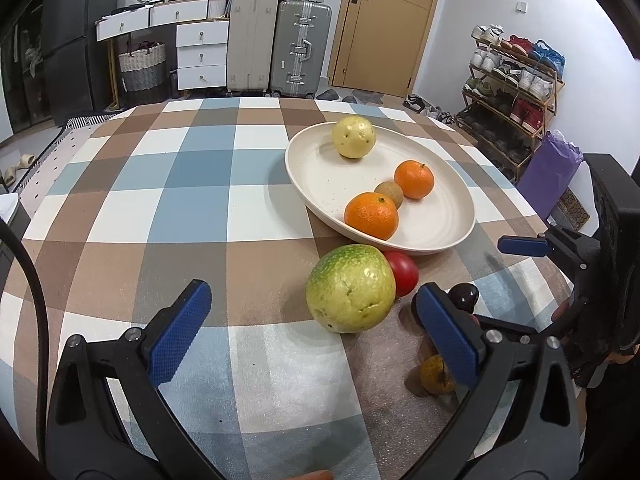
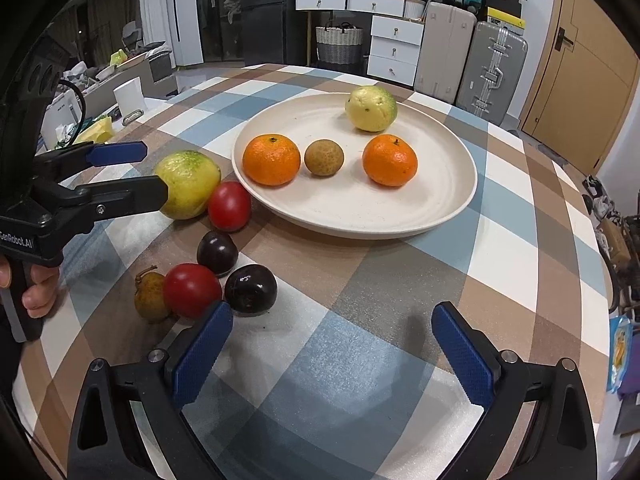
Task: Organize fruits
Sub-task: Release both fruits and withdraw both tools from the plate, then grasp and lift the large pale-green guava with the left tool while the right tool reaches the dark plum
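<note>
A cream plate (image 2: 400,216) (image 1: 320,184) holds a yellow-green guava (image 2: 371,109), two oranges (image 2: 271,159) (image 2: 390,161) and a small brown longan (image 2: 324,157). On the cloth left of it lie a second guava (image 2: 192,180) (image 1: 351,289), two red tomatoes (image 2: 229,206) (image 2: 192,290), two dark plums (image 2: 217,253) (image 2: 251,289) and a small brown fruit (image 2: 150,296). My left gripper (image 1: 316,332) (image 2: 148,172) is open, just short of the loose guava. My right gripper (image 2: 332,344) is open and empty above bare cloth; one finger (image 1: 524,246) shows in the left wrist view.
The round table has a checked brown, blue and white cloth (image 2: 400,320). Suitcases (image 1: 276,48), white drawers (image 1: 202,54) and a shoe rack (image 1: 512,92) stand beyond it. A cluttered side surface (image 2: 100,104) lies to the left.
</note>
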A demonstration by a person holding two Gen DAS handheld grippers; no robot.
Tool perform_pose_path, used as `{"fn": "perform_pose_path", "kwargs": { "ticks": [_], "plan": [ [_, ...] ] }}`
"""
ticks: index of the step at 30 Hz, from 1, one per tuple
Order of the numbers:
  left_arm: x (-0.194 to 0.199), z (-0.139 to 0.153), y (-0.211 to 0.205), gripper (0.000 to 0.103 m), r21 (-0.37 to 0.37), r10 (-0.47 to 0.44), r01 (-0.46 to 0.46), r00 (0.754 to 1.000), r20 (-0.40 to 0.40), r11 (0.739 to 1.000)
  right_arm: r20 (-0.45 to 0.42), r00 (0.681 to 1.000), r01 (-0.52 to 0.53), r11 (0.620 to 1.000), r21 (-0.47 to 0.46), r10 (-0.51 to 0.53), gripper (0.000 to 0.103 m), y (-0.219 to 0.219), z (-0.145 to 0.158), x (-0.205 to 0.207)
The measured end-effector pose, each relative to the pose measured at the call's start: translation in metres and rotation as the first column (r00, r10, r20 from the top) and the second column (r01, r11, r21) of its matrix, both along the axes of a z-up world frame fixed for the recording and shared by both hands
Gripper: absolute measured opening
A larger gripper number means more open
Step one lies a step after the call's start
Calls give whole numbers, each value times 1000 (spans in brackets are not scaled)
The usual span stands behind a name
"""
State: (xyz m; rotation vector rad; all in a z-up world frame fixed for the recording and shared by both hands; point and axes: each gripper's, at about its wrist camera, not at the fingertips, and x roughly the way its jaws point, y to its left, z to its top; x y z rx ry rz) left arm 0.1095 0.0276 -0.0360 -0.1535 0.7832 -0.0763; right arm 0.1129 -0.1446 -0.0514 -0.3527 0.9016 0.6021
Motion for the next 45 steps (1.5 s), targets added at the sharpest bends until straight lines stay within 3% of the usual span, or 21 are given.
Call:
{"fn": "perform_pose_path", "kwargs": {
  "ticks": [4,24,28,38,41,45],
  "plan": [
    [1,-3,1,103,2,9,-9,1000,-8,1000,-4,1000,9,1000,22,-9,101,3,1,2],
    [4,-6,4,102,-3,14,-14,1000,-20,1000,-58,996,-61,992,114,68,58,32,1,3],
    [4,-7,5,103,-6,14,-14,1000,-23,1000,-57,995,-73,991,112,80,56,38,1,4],
    [8,-10,4,102,-41,3,-4,999,-34,999,-57,995,-81,990,115,88,38,45,2,8],
    [11,-11,4,97,-63,-4,2,999,-39,998,-54,993,-100,988,118,107,29,47,3,5],
    [14,-13,3,81,-73,-19,15,998,-54,997,-45,993,-107,988,114,113,28,48,3,3]
  ]
}}
